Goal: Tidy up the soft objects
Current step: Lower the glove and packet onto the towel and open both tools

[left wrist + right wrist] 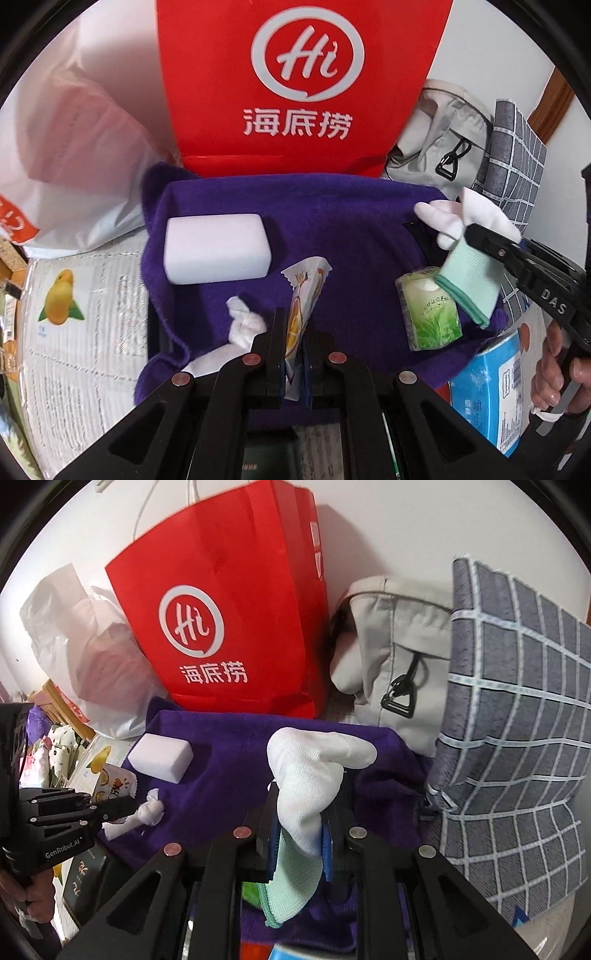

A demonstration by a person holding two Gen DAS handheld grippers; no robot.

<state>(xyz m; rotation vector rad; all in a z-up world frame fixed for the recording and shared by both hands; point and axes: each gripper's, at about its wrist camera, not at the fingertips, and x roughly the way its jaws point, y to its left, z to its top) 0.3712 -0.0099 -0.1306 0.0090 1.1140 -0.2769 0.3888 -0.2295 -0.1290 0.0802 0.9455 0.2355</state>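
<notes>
A purple towel point(332, 229) covers the work area. On it lie a white sponge block point(217, 248), a knotted white cloth point(245, 325) and a green tissue pack point(430, 308). My left gripper point(295, 332) is shut on a snack packet point(303, 295) printed with fruit, held just above the towel. My right gripper point(301, 830) is shut on a white glove with a mint-green cuff point(310, 775); it hangs above the towel's right side and shows in the left wrist view point(469, 273). The sponge point(160, 757) and the knotted cloth point(149, 812) lie to its left.
A red paper bag point(299, 85) stands behind the towel, a white plastic bag point(74, 158) to its left, and a grey backpack point(399, 657) and a checked grey cushion point(517, 720) to its right. A blue box point(491, 384) lies at the towel's right edge, and a printed carton point(74, 314) on the left.
</notes>
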